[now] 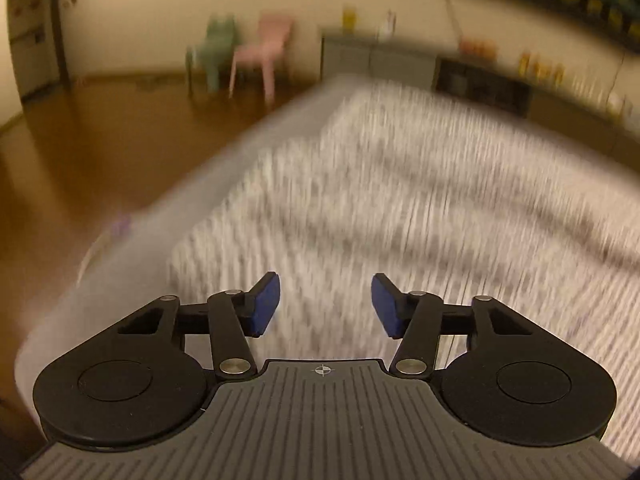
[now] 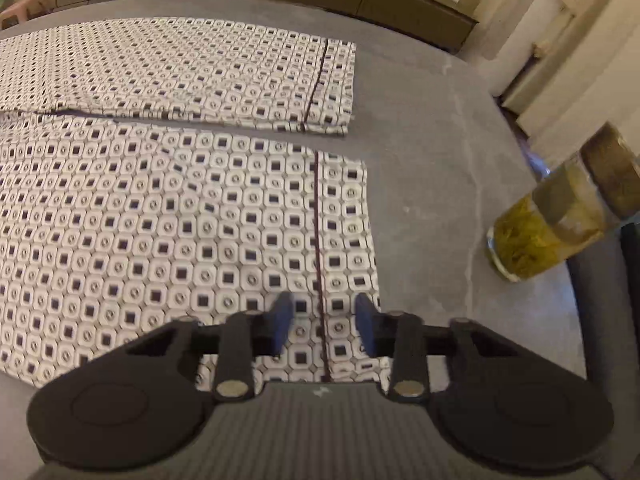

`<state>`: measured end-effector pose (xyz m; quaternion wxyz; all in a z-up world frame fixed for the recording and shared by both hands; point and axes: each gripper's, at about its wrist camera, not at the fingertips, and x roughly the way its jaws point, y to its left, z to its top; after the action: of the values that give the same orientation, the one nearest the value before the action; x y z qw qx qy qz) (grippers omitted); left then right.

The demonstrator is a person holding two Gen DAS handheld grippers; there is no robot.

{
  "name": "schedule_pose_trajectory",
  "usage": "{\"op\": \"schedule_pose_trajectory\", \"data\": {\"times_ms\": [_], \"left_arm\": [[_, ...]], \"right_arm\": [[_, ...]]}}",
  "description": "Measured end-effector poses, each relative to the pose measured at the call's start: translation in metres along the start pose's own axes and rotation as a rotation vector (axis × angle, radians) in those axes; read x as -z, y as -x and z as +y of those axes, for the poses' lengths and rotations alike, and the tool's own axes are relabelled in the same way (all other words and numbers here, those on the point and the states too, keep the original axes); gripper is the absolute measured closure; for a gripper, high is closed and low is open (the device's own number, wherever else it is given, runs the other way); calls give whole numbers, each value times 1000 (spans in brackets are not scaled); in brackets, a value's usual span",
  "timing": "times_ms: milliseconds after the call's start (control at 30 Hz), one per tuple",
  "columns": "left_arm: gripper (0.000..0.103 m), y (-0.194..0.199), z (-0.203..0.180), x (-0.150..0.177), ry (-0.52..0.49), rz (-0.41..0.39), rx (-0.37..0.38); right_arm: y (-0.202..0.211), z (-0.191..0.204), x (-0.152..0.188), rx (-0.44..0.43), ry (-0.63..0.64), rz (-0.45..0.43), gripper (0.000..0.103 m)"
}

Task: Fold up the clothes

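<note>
Patterned garment (image 2: 180,220) sharp only in right view, with jar (image 2: 548,224); left gripper (image 1: 325,306), right gripper (image 2: 324,326) both agape, empty.

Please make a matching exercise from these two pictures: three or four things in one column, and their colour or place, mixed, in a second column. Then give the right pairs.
Things:
1. chair
2. jar
3. patterned garment
4. gripper pads

Descriptions:
A. blue
B. spread flat on the grey surface
C. pink, by the far wall
D. standing to the right of the cloth, yellow contents

Pairs: 1-C, 2-D, 3-B, 4-A
</note>
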<state>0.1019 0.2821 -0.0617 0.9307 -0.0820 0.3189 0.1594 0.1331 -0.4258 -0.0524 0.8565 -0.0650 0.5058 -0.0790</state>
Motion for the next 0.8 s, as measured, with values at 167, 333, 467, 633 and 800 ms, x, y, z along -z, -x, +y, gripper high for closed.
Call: {"op": "schedule_pose_trajectory", "data": {"times_ms": [167,333,467,633,800], "left_arm": [[51,-57,-13,-46,-8,118,161],[57,-101,5,-46,-27,196,98],[61,-101,33,-57,62,184,16],[51,-80,26,-79,139,101,132],[51,-92,-19,-85,91,123,242]], "right_arm": [[3,66,-45,-210,-9,-91,68],[-38,73,-59,-189,-25,-64,59],[-46,18,-51,-152,-150,-31,52],[-40,-16,-88,-176,-219,-64,59],[-75,-29,-184,-172,-328,-165,32]]}}
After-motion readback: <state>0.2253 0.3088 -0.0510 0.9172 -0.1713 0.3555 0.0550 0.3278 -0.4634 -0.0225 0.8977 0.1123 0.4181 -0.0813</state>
